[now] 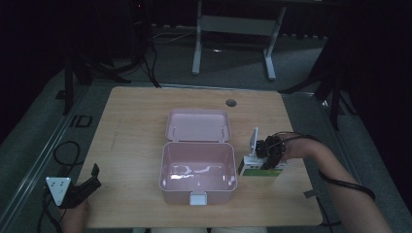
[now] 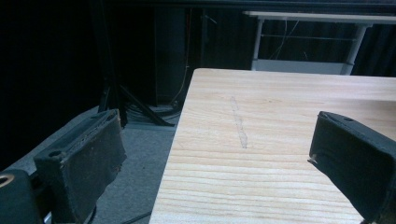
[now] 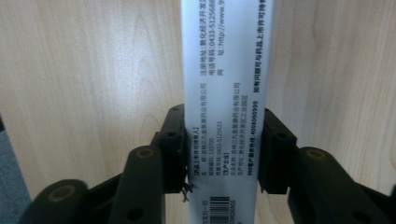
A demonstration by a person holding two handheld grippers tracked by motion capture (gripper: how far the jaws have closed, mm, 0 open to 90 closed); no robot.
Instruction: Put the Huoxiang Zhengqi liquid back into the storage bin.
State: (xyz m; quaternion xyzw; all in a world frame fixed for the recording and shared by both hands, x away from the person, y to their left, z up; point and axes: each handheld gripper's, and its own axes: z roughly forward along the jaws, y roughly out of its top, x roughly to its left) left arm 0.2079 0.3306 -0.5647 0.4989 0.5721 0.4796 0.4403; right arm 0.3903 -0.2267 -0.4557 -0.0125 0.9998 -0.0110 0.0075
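A small white carton with a green side (image 1: 252,170) lies on the wooden table (image 1: 136,121), just right of an open pink box (image 1: 163,170) whose lid (image 1: 197,125) is folded back flat. My right gripper (image 1: 268,162) points down onto the carton. In the right gripper view the printed white carton (image 3: 224,56) runs between the jaws, and both pads press its sides, so the right gripper (image 3: 224,140) is shut on it. My left gripper (image 1: 97,175) rests at the table's near left corner, open and holding nothing; in its own view the left gripper (image 2: 219,140) frames bare wood.
The pink box looks empty inside and has a pale latch (image 1: 197,198) on its near wall. A round hole (image 1: 231,103) sits near the table's far edge. A cable (image 1: 65,150) loops on the floor at the left, and a white table frame (image 1: 233,29) stands behind.
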